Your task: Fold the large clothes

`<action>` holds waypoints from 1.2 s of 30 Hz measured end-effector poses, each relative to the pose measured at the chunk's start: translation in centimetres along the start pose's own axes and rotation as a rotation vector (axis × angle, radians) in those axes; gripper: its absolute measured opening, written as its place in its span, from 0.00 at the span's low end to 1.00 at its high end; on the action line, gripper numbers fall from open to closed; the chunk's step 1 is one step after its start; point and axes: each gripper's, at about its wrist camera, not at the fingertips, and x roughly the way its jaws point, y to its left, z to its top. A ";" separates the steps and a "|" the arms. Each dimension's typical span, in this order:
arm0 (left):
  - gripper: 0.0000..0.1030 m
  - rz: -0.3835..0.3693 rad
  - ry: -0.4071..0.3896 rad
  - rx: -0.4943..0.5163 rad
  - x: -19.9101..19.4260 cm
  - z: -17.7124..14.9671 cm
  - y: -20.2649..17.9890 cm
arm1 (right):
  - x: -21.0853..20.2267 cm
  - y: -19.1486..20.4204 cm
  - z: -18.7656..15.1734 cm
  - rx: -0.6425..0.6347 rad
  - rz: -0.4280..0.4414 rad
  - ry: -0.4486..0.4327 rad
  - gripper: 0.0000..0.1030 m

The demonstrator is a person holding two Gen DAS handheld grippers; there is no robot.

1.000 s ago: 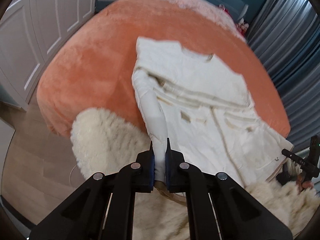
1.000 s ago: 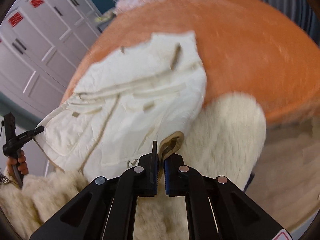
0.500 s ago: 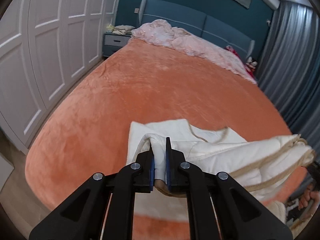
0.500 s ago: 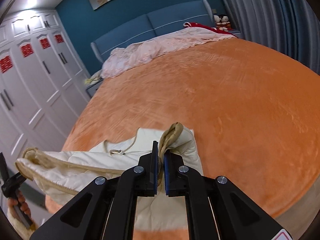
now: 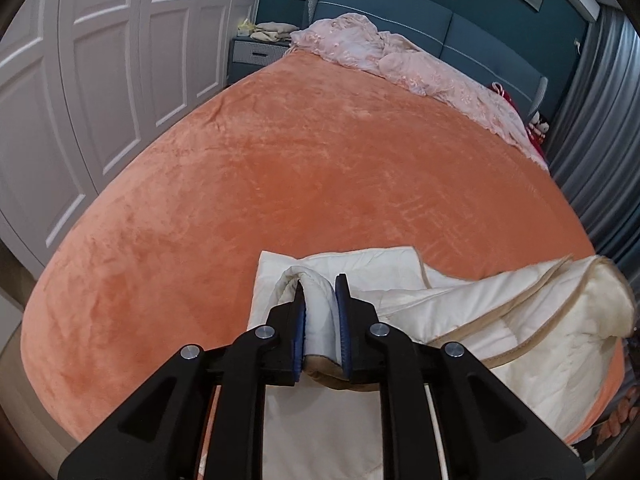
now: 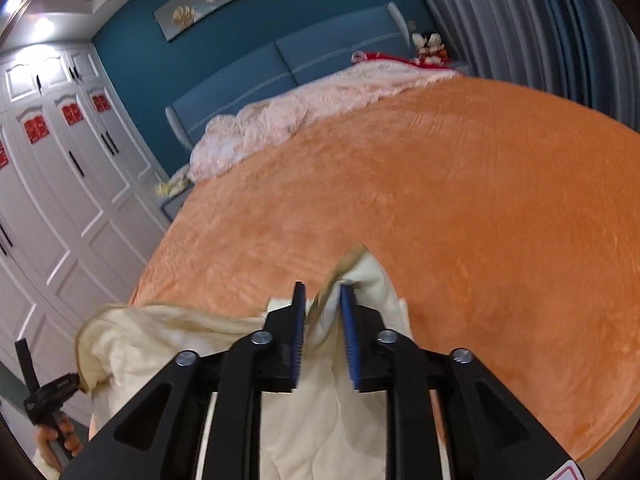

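Cream coat (image 5: 520,344) low in both frames, lying on the near edge of the bed (image 5: 320,184), and both grippers are right on it. In the left wrist view, the left gripper (image 5: 320,316) has its jaws parted a little, with a rolled white sleeve end sitting between the blue pads. The cloth fills the gap, so I'd call that a loose hold at best, possibly already letting go. The coat's bulk runs off to the lower right of that frame, its tan-trimmed edge stretching across towards the right border.

Over in the right wrist view, the right gripper (image 6: 324,320) shows its jaws clearly spread. A tan-lined corner of the coat stands up in the gap, touching the left pad only by the look of it; not pinched. From here the coat trails to the lower left of the frame, where the other gripper shows at the edge.

So the coat's long axis runs side to side between the two grippers, across the bed's near edge, with each gripper at one end. Neither is nearer; it's an even split. My read: the fold-over has landed, and the next move depends on both backing off straight towards the bottom of the frame without dragging the ends along.
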 end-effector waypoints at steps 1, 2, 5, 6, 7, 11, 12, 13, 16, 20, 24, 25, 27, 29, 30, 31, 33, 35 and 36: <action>0.18 -0.015 -0.003 -0.007 -0.2 0.1 0.0 | -0.3 -0.1 0.2 0.002 -0.004 -0.019 0.32; 0.20 -0.021 -0.007 -0.007 -0.3 0.2 0.0 | -0.6 -0.1 0.4 0.004 0.004 -0.032 0.35; 0.80 0.072 -0.160 0.024 -2.7 0.5 -0.3 | -1.1 -0.2 0.8 -0.011 0.004 -0.038 0.42; 0.88 0.094 -0.262 0.036 -4.3 0.6 -0.3 | -1.1 -0.2 0.7 -0.021 0.001 -0.035 0.43; 0.88 0.092 -0.292 0.040 -5.1 0.8 -0.3 | -1.2 -0.1 0.6 -0.037 -0.011 -0.033 0.45; 0.88 0.057 -0.207 0.034 -4.3 2.1 0.1 | -0.5 -0.1 0.1 -0.036 -0.021 -0.003 0.49; 0.88 0.047 -0.172 0.037 -3.6 2.2 0.2 | 0.0 -0.1 -0.2 -0.032 -0.021 0.014 0.52; 0.88 0.033 -0.141 0.038 -2.8 2.2 0.2 | 0.3 -0.2 -0.4 -0.031 -0.022 0.025 0.56; 0.88 -0.022 -0.013 0.016 0.6 1.6 0.3 | 2.2 -0.3 -1.2 -0.046 -0.037 0.086 0.66; 0.84 -0.072 0.133 -0.035 5.6 0.2 1.0 | 6.0 -1.8 -2.3 -0.035 -0.072 0.189 0.67; 0.65 -0.029 0.189 0.004 8.6 -0.5 0.5 | 9.3 -2.9 -2.8 0.004 -0.084 0.263 0.67; 0.60 -0.020 0.190 0.010 9.1 -0.6 0.4 | 10.2 -3.0 -3.0 0.008 -0.079 0.278 0.62; 0.52 0.002 0.188 0.015 9.6 -0.5 0.4 | 11.1 -2.8 -3.2 0.000 -0.083 0.286 0.40; 0.41 0.019 0.184 0.012 10.1 -0.3 0.5 | 12.0 -2.5 -3.1 -0.010 -0.090 0.292 0.18; 0.32 0.027 0.181 0.012 10.2 -0.2 0.7 | 12.2 -2.5 -3.0 -0.010 -0.094 0.290 0.14; 0.27 0.035 0.177 0.013 10.4 0.0 0.7 | 12.4 -2.4 -2.9 -0.013 -0.104 0.280 0.12; 0.21 0.066 0.163 0.029 10.9 0.3 0.5 | 12.6 -2.3 -2.8 -0.023 -0.124 0.261 0.11; 0.18 0.092 0.156 0.044 11.5 0.4 0.2 | 13.1 -2.3 -2.7 -0.026 -0.146 0.249 0.10; 0.17 0.106 0.152 0.051 11.8 0.4 0.1 | 13.4 -2.4 -2.7 -0.025 -0.153 0.249 0.10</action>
